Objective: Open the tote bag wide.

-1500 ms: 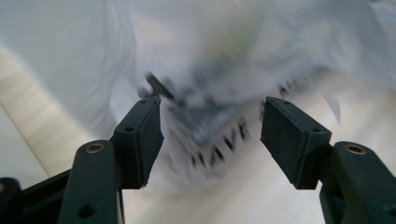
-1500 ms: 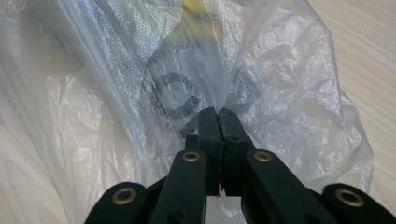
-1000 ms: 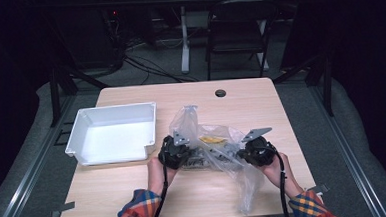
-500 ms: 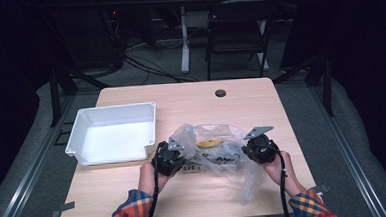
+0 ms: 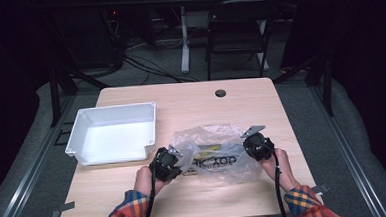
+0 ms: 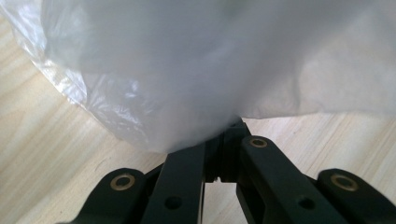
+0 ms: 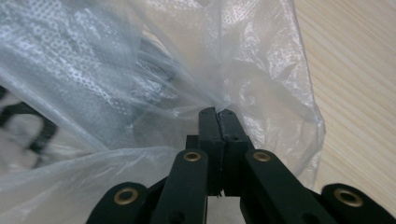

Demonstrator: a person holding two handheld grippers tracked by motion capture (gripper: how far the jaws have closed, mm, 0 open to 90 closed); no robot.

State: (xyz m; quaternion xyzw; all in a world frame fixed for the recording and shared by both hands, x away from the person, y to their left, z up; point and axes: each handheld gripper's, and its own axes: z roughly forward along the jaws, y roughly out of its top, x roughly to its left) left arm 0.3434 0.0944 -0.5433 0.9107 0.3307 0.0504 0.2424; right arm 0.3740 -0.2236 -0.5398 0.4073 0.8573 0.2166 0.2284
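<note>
A clear plastic bag with black lettering and something yellow inside lies on the wooden table, stretched between my two grippers. My left gripper is shut on the bag's left edge; in the left gripper view the film bunches right at the closed tips. My right gripper is shut on the bag's right edge, and the right gripper view has the plastic pinched between the closed tips. Dark contents show faintly through the film there.
A white rectangular tray sits on the table to the left of the bag, close to my left gripper. A small round black cap sits near the table's far edge. A chair and desk legs stand beyond the table.
Both grippers have come down toward the table and spread slightly apart, and the bag, which stood bunched up between them, now lies flatter and stretched out.
</note>
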